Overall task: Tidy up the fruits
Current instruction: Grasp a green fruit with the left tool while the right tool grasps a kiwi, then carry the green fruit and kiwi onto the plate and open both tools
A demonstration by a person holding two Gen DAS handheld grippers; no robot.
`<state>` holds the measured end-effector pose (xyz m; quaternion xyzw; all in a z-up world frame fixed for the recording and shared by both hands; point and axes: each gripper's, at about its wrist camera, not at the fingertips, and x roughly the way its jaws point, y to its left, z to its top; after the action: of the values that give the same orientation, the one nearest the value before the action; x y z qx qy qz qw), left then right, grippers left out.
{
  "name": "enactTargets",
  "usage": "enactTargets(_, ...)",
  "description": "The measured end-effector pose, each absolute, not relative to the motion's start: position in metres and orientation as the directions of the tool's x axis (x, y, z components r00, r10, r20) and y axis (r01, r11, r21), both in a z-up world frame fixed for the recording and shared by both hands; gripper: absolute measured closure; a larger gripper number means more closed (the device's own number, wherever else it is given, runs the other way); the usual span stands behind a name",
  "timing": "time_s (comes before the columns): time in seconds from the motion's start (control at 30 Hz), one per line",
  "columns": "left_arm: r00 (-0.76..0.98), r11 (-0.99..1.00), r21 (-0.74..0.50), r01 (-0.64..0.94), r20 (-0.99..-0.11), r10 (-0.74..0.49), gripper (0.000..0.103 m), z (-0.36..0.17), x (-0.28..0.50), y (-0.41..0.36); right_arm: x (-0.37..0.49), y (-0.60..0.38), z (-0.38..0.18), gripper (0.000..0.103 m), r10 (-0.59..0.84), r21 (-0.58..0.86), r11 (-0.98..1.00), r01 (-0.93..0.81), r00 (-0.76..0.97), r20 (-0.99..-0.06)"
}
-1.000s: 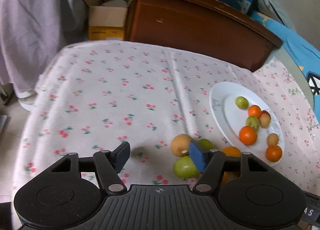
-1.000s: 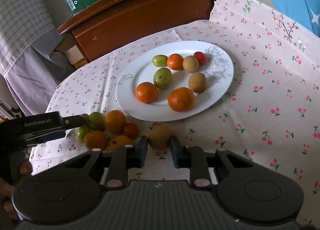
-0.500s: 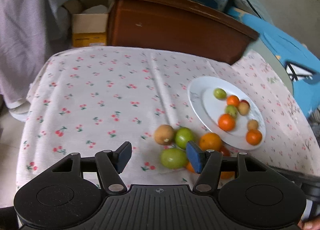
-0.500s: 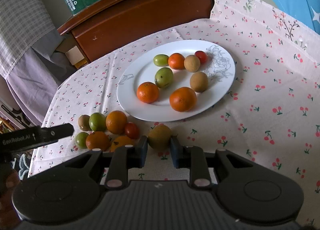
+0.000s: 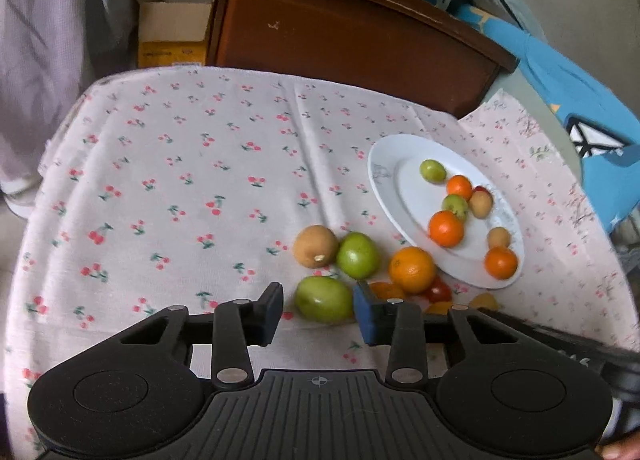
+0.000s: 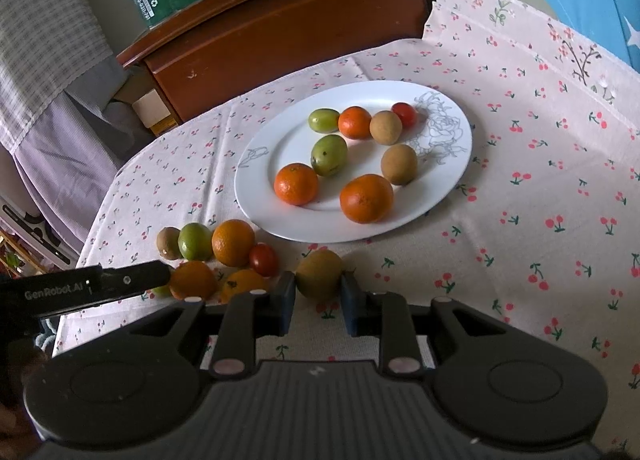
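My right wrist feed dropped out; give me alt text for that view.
The right gripper is closed on a brown fruit just short of a white plate holding eight fruits. More loose fruit lies to its left on the cherry-print tablecloth, by the left gripper.

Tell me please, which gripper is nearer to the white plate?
The right. The right gripper, shut on a brown fruit, sits just before the near rim of the white plate. The left gripper is open around a green fruit, beyond the loose pile.
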<state>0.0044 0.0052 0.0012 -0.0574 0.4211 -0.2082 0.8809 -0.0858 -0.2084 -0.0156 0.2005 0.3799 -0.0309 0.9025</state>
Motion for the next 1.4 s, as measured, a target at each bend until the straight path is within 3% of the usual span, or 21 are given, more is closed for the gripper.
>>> enactTargets(0.4,0.571,0.912,-0.198,0.359,-0.726,-0.382,0.069,-0.006,0.001,-0.009,-0.086,-0.207,-0.015,0.079,0.093,0.324,0.925,0.198,0.71,-0.698)
enactTargets(0.53,0.588,0.917,-0.183,0.355,-0.719,-0.371,0.065,-0.005,0.001,-0.009,-0.086,-0.207,-0.015,0.079,0.093,0.324,0.925,0.197,0.709,-0.699)
enactTargets(0.7,0.597,0.916,-0.145,0.373,-0.718,-0.357,0.071,-0.008,0.0,-0.015,-0.086,-0.207,-0.015,0.079,0.092,0.32,0.927,0.195,0.71,-0.698)
enactTargets(0.93,0.631,0.928,-0.08,0.364,-0.711,-0.309,0.071,-0.001,-0.006,-0.019,-0.087,-0.206,-0.011,0.079,0.09,0.317,0.93,0.189,0.717,-0.692)
enactTargets(1.4,0.647,0.906,-0.098,0.412,-0.669,-0.366,0.071,0.034,-0.023,-0.031,-0.098,-0.206,0.028,0.079,0.132,0.374,0.917,0.137,0.782,-0.609)
